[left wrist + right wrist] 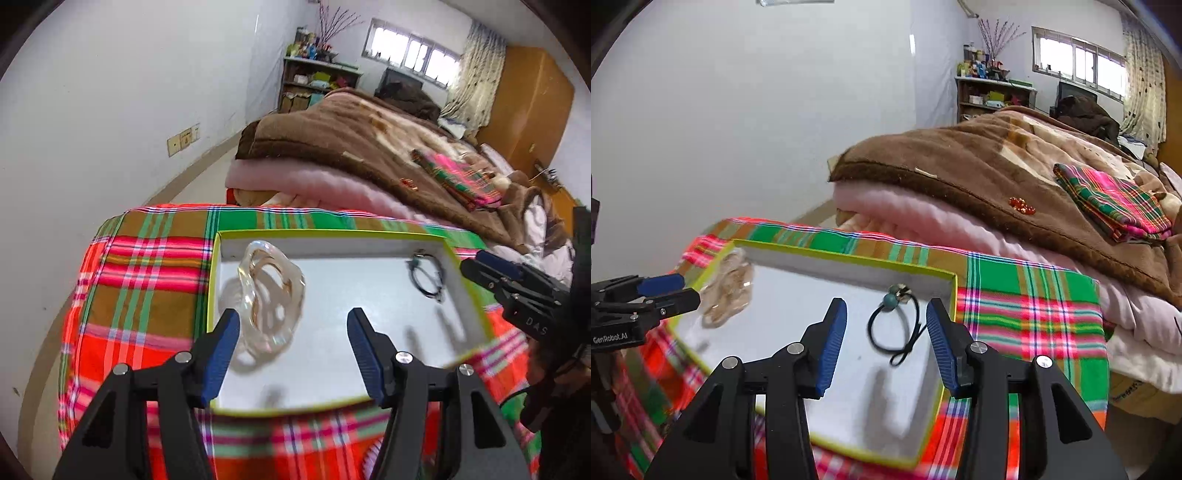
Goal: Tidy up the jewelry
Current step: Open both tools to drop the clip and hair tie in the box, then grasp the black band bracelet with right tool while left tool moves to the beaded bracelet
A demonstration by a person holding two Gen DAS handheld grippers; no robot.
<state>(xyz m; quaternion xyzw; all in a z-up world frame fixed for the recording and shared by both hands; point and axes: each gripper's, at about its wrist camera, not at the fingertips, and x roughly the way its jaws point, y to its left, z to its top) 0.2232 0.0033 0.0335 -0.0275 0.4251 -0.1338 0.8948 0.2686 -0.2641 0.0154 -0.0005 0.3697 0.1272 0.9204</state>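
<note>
A shallow white box with a yellow-green rim (332, 233) (849, 256) lies on a plaid cloth. Inside it, at the left, is a clear bangle with gold streaks (271, 291) (729, 291). At the right is a black hair tie with a teal bead (428, 275) (895, 326). My left gripper (293, 317) is open over the box, its left finger beside the bangle. My right gripper (886, 308) is open, its fingers either side of the hair tie and above it. Each gripper shows at the edge of the other's view (517, 284) (646, 295).
The plaid cloth (147, 280) (1034, 306) covers a raised surface with edges at left and front. Behind it a pile of pink and brown blankets (351, 155) (979, 177) holds a folded plaid cloth (1115, 203). A white wall stands left.
</note>
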